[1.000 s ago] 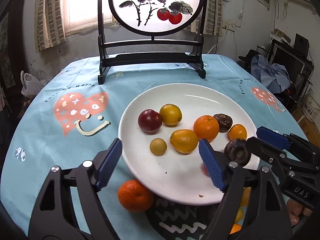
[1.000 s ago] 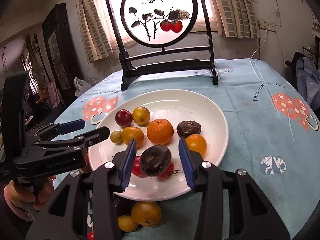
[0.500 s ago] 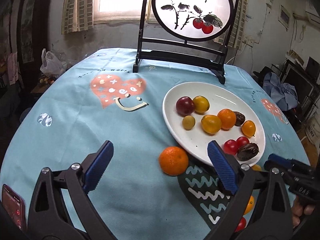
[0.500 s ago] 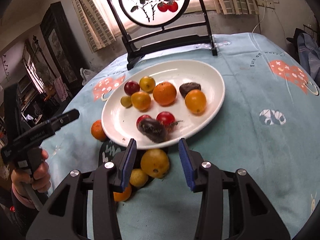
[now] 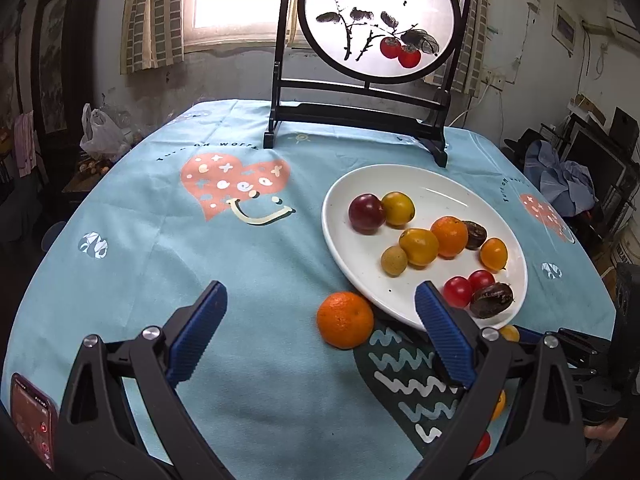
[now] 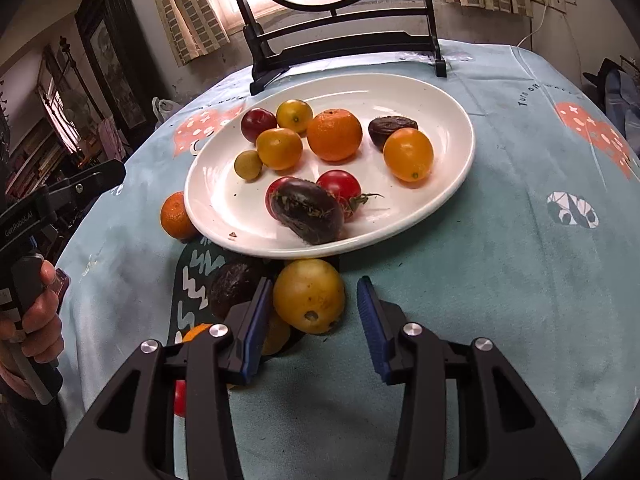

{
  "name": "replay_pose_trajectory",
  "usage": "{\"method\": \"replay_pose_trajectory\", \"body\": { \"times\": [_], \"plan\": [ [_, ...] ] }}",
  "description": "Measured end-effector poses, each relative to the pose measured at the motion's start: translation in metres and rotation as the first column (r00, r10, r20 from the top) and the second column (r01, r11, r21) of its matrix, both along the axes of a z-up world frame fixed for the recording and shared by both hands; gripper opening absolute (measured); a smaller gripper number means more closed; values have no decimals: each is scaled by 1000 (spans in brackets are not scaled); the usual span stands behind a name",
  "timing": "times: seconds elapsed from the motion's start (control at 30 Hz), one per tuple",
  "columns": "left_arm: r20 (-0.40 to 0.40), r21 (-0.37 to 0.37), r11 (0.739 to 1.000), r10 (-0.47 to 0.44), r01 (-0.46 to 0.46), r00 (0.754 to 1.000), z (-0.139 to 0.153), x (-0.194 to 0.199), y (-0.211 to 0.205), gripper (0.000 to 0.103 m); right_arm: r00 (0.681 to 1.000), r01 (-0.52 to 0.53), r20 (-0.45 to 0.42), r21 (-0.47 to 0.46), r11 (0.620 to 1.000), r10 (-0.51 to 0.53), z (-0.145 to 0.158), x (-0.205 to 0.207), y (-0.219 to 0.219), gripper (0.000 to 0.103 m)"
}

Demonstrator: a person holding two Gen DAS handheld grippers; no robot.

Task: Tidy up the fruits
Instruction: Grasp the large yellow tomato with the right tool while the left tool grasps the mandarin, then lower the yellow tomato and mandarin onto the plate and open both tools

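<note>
A white plate [image 5: 436,184] [image 6: 448,92] holds several fruits, among them a dark passion fruit [image 6: 308,210] near its front rim, also in the left wrist view [image 5: 491,300]. A loose mandarin [image 5: 345,319] [image 6: 175,216] lies on the cloth beside the plate. A yellow fruit [image 6: 309,295] and a dark fruit [image 6: 234,286] lie in front of the plate. My left gripper [image 5: 318,338] is open and empty, just before the mandarin. My right gripper [image 6: 314,326] is open, its fingers on either side of the yellow fruit's near part.
A black stand with a round painted screen [image 5: 378,20] is at the table's far side. More small fruits lie under my right gripper's left finger [image 6: 192,334]. A phone [image 5: 30,420] lies at the near left edge. The other hand holds the left gripper [image 6: 36,216].
My right gripper let go of the dark passion fruit on the plate, pulled back and came down over the yellow fruit. My left gripper backed away from the plate and swung left.
</note>
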State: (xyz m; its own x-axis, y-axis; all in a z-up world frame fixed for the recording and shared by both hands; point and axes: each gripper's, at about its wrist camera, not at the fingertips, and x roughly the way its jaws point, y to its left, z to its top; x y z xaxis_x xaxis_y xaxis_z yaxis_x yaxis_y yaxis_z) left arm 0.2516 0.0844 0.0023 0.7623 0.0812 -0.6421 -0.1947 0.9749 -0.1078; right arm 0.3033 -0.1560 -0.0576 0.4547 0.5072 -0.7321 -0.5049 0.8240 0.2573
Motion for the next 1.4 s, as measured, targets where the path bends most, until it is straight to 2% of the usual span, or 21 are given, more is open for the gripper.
{"method": "replay_pose_trajectory", "body": {
  "times": [0.07, 0.2, 0.3, 0.4, 0.53, 0.63, 0.73, 0.83, 1.03, 1.23, 1.4],
  "plan": [
    [-5, 2, 1000, 7, -7, 1000, -1, 1, 3, 97, 1000, -10, -1, 13, 1000, 10, 0, 1, 0, 34],
    [-16, 6, 1000, 30, -30, 999, -3, 1, 13, 97, 1000, -19, -6, 8, 1000, 19, 2, -1, -1, 34],
    [-27, 3, 999, 36, -36, 999, -7, 0, 22, 97, 1000, -13, -24, 79, 997, 15, 10, 0, -13, 34],
    [-42, 24, 1000, -11, 12, 999, -12, 0, 19, 96, 999, 7, -33, 138, 990, -3, 16, 1, -24, 34],
    [-57, 121, 986, -108, 114, 993, -22, 5, -2, 95, 999, 30, -16, 181, 983, -28, 23, -1, -34, 34],
    [-88, 148, 975, -154, 166, 984, -34, 12, -12, 89, 999, 49, -10, 230, 972, -48, 27, -2, -42, 34],
    [-111, 125, 971, -192, 205, 975, -44, 20, -12, 74, 997, 73, -3, 246, 967, -74, 29, -1, -48, 34],
    [-113, 115, 968, -210, 223, 971, -50, 28, -12, 67, 996, 86, 2, 252, 964, -89, 29, -1, -51, 34],
    [-115, 144, 959, -231, 246, 966, -54, 31, -20, 67, 994, 99, 15, 258, 961, -107, 28, -3, -56, 34],
    [-133, 84, 958, -262, 274, 956, -58, 35, -18, 46, 991, 127, 5, 267, 955, -133, 24, 0, -63, 34],
    [-135, 118, 954, -261, 277, 956, -57, 30, -24, 45, 990, 137, 0, 269, 953, -142, 22, -2, -65, 34]
  ]
}}
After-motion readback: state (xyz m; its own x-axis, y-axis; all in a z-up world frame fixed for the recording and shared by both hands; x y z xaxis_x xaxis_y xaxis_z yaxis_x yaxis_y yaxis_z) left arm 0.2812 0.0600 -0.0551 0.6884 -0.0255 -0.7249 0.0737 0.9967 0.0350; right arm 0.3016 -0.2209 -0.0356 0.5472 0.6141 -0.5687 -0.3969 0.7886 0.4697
